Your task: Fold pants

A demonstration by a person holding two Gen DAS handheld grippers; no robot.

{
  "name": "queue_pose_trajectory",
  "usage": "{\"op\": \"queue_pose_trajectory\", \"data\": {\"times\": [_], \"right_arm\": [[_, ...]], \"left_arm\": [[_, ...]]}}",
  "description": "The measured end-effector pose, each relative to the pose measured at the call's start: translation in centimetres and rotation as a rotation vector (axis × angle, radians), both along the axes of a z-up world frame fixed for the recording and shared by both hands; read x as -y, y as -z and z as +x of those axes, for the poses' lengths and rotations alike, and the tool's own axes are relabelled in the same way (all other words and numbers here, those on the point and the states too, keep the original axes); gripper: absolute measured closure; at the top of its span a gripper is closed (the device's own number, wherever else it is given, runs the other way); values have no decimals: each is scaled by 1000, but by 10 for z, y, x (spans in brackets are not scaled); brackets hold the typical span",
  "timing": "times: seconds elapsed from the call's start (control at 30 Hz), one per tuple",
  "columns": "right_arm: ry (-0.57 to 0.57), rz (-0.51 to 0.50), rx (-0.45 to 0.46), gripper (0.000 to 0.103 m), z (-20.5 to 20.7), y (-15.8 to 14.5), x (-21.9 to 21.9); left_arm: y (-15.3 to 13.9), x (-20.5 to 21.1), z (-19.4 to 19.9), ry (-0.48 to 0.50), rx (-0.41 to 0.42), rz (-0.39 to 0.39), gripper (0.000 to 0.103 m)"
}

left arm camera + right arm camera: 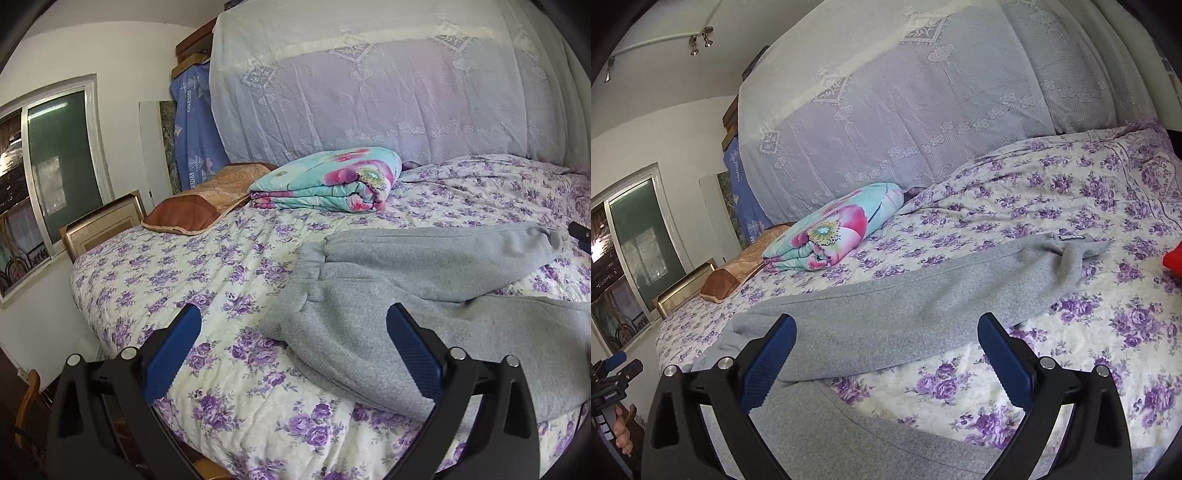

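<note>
Grey sweatpants [424, 273] lie spread on the floral bedspread [166, 273], waistband to the left, the two legs splayed apart to the right. In the right wrist view the pants [886, 317] stretch across the bed with one leg's cuff at the far right and the other leg near the front edge. My left gripper [293, 314] is open and empty, hovering above the waistband end. My right gripper [886, 321] is open and empty, hovering above the upper leg. The left gripper also shows at the left edge of the right wrist view [613, 373].
A folded turquoise floral quilt [328, 181] and a brown pillow [199, 206] lie at the head of the bed. A lace-covered pile [369, 85] stands behind. A red object [1172, 258] sits at the right edge. A window [48, 170] is left.
</note>
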State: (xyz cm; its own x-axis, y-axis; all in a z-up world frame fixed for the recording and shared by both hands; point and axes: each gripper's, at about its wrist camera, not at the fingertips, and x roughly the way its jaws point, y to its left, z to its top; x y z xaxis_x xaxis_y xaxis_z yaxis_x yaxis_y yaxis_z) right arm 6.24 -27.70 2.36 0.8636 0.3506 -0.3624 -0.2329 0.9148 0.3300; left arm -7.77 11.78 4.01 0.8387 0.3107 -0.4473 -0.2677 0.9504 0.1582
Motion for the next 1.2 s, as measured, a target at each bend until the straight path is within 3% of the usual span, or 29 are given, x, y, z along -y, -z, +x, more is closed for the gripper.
{"op": "queue_pose_trajectory", "data": {"times": [0.23,0.6,0.77,0.97,1.2], "right_arm": [[27,20,-31,4,9,8,9],[31,76,-75,4,19,15,22],[36,74,-115,4,26,21,23],[91,147,-171,4,35,32,43],[112,218,-204,4,40,34,58]], "left_arm": [[4,13,4,7,-13,48,5],[16,-4,35,62,-87,-89,5],[13,-23,76,105,-129,-154,5],[8,-62,163,130,-190,-286,5],[30,-95,250,150,-332,-348,5]]}}
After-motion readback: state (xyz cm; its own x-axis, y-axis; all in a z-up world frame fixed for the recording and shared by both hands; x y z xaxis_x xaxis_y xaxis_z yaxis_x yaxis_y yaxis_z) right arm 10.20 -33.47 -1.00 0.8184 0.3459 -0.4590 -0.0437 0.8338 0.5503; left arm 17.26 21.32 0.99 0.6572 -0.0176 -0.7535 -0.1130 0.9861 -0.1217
